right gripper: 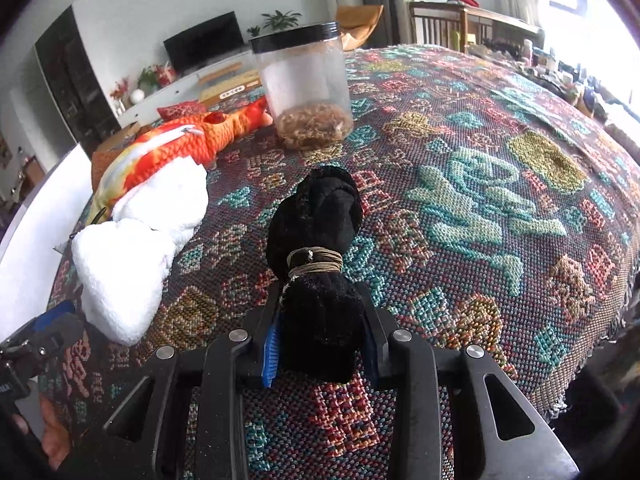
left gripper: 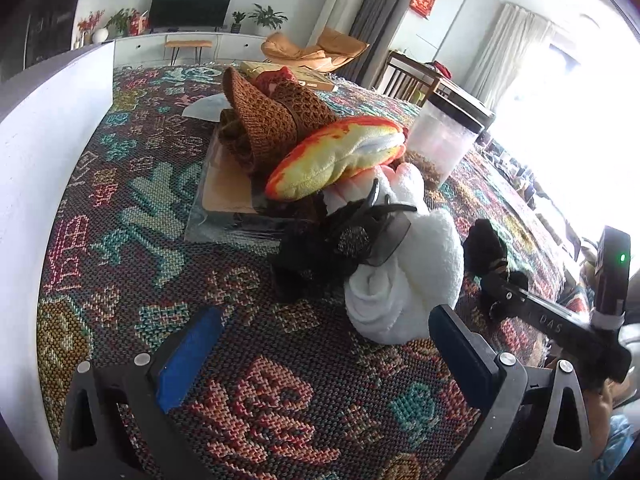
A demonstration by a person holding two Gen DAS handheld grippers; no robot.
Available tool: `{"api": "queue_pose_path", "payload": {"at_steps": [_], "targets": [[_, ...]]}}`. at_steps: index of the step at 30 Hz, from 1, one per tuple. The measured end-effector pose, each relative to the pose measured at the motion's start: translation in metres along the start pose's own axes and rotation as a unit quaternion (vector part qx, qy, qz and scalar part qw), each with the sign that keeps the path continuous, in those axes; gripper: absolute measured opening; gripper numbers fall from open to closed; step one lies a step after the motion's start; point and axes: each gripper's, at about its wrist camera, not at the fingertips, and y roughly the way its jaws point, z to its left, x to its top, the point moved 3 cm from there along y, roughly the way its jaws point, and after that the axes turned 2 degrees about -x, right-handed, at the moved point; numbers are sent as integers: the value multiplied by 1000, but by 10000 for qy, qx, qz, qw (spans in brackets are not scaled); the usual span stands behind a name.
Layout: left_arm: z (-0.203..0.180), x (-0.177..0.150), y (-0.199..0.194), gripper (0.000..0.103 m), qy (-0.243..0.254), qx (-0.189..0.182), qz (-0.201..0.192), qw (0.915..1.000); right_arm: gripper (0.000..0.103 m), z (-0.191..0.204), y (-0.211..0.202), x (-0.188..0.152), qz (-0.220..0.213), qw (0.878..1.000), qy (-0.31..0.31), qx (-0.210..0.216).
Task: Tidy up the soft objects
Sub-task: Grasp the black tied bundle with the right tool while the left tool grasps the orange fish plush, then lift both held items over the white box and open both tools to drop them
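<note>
— Where's the black bundle?

— On the patterned cloth (right gripper: 500, 168), clamped at its near end in the right gripper (right gripper: 320, 344); the black bundle (right gripper: 316, 216) is tied with cord.

— And the left gripper (left gripper: 324, 352)?

— Jaws apart, nothing between them. Ahead sit a white rolled towel (left gripper: 400, 280), an orange plush fish (left gripper: 336, 156), a brown knit hat (left gripper: 272, 120) and a black-lidded clear jar (right gripper: 306, 84) crowding the way.

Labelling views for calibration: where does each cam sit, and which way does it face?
Left wrist: on the left gripper, open, angled down at the white towel and brown hat; right gripper at right.
Right wrist: on the right gripper, shut on the black bundle, facing the jar.
Shared: towel, jar, bundle, patterned cloth.
</note>
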Motion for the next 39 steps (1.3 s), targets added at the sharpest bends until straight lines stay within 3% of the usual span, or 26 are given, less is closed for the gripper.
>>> {"api": "queue_pose_path", "payload": {"at_steps": [4, 8, 12, 13, 14, 15, 16, 21, 24, 27, 32, 36, 39], "targets": [[-22, 45, -2, 103, 323, 197, -142, 9992, 36, -12, -2, -2, 6, 10000, 8, 2], [-50, 101, 36, 103, 1022, 555, 264, 9929, 36, -16, -1, -2, 4, 10000, 44, 46], [-61, 123, 87, 101, 1399, 873, 955, 9817, 36, -33, -12, -13, -22, 9999, 72, 90], [-62, 123, 97, 97, 1414, 877, 1134, 9795, 36, -33, -11, -13, -27, 9999, 81, 104], [-63, 122, 103, 60, 1421, 855, 1254, 9782, 36, -42, -19, -18, -35, 9999, 95, 123], [-63, 122, 105, 33, 1411, 955, 1324, 9764, 36, -53, -29, -27, -46, 9998, 111, 145], [-63, 124, 102, 33, 1372, 981, 1282, 9773, 36, -55, -32, -29, -55, 9998, 127, 168], [-65, 142, 38, 28, 732, 202, 597, 9953, 35, -73, -48, -29, -329, 9967, 569, 467], [-63, 150, -10, 28, 454, -246, 204, 9985, 35, -81, -65, -25, -464, 9891, 980, 998], [-53, 149, -64, 28, 359, -420, -147, 9984, 35, -76, -83, -15, -511, 9831, 1042, 1417], [-1, 133, -148, 28, 23, -142, -611, 9980, 35, -35, -109, 1, -421, 9759, 765, 1997], [61, 105, -217, 29, -274, 663, -942, 9930, 35, 42, -133, 6, -313, 9644, 118, 2623], [110, 81, -258, 29, -607, 1255, -1073, 9844, 35, 117, -149, 5, -55, 9420, -353, 3338]]}}
